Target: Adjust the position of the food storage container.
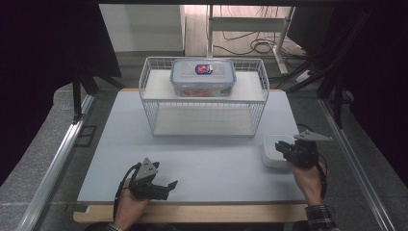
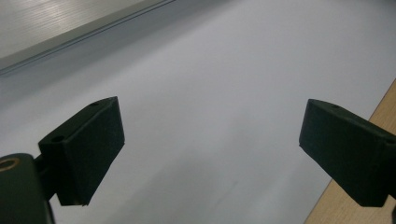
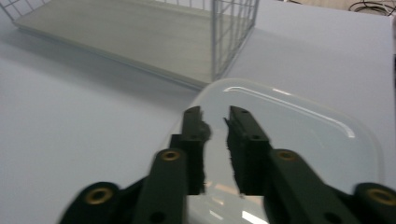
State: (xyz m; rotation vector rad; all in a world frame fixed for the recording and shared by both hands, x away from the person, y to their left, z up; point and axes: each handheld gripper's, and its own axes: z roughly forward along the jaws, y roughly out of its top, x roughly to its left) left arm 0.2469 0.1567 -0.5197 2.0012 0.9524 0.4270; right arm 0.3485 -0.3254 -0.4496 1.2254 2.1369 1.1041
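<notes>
High view first: the right gripper (image 1: 288,150) sits at the lower right of the frame, right at the near edge of a white lid (image 1: 273,150) lying flat on the grey mat (image 1: 202,159). At centre top stands the wire rack (image 1: 204,98) with a lidded container (image 1: 203,77) on its upper shelf. The left gripper (image 1: 166,185) waits at the lower left, over bare mat.

Left gripper view: its jaws stand wide apart, nothing between them, only mat below and a strip of wooden table edge (image 2: 369,135) at the right of the frame.

Right gripper view: the jaws are nearly together, a thin gap between the pads, and the lid (image 3: 299,135) spreads across the lower right of the frame beneath and beyond them (whether they pinch its rim or just hover above it, I cannot tell). The rack's corner (image 3: 229,46) looms at the upper centre.

The risk, I judge: a thin, slick lid held by one edge could pivot or slip out on the lift. Carried toward the rack, its far edge could snag the wire and get knocked free.
</notes>
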